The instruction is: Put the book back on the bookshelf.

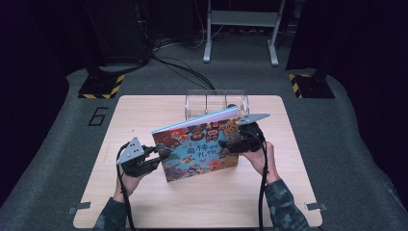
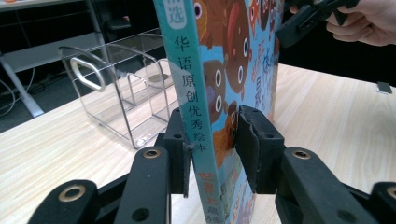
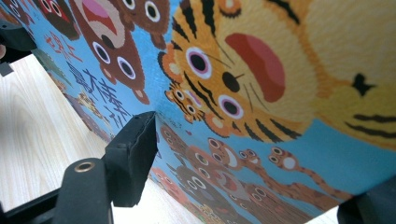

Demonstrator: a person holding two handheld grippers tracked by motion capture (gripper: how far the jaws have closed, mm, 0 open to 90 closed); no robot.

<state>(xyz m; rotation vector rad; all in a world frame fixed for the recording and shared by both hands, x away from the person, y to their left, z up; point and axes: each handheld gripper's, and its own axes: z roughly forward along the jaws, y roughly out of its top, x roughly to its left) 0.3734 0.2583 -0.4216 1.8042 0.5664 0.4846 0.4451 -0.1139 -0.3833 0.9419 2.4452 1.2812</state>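
Here: 1 book, 2 claws, 1 clear rack, 1 worktop. Left claw (image 1: 161, 156) sits at the book's spine edge; in the left gripper view its 2 black ribbed pads (image 2: 254, 149) bracket the spine, one pad against the back cover, the other just off the front, so not yet clamped. Picture book (image 1: 199, 147): thin, square hardcover, glossy blue cover crowded with cartoon animals, standing tilted on its lower edge on the pale wood-grain worktop (image 1: 144, 207), roughly at its middle. Behind it, a transparent acrylic rack (image 1: 216, 101) with dividers. Right claw (image 1: 226, 144) meets the cover's right side; whether it grips, I cannot tell.
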